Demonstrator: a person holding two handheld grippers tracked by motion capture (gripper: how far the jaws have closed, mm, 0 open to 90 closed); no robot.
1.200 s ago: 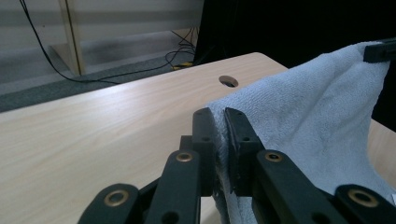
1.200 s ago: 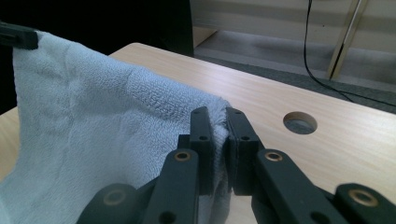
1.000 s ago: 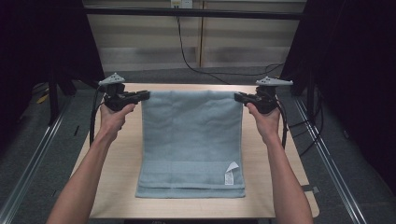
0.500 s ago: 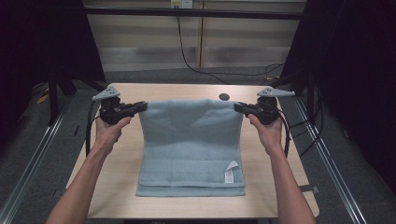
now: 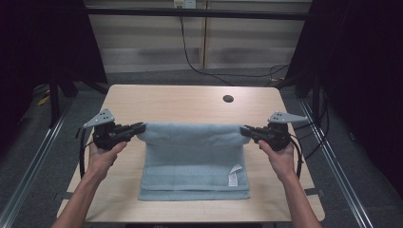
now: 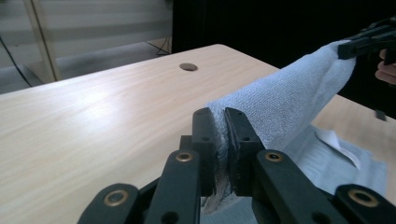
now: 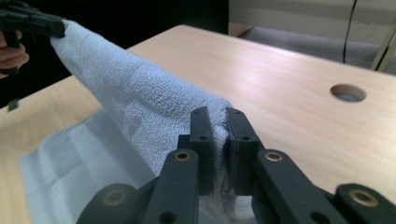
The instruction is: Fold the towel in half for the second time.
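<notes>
A light blue towel point(image 5: 192, 161) lies on the wooden table point(image 5: 180, 104), its far edge lifted and stretched between both grippers. My left gripper point(image 5: 140, 128) is shut on the towel's far left corner point(image 6: 219, 140). At the far right corner point(image 7: 217, 140) my right gripper point(image 5: 244, 130) is shut on the cloth. The raised edge hangs over the part that still lies flat. A white label point(image 5: 234, 176) shows near the towel's front right. In the left gripper view the other gripper point(image 6: 369, 39) pinches the far end of the towel point(image 6: 289, 98); the right gripper view shows the same point(image 7: 32, 23).
A round cable hole point(image 5: 228, 99) sits in the table at the back right. Bare tabletop lies behind the towel. Metal rails point(image 5: 332, 156) run along both sides of the table, and a black cable point(image 5: 190, 57) hangs at the back wall.
Both grippers have pulled the towel's far edge toward the person and slightly lower, folding it over the near part. More bare table now shows behind, including the hole.
</notes>
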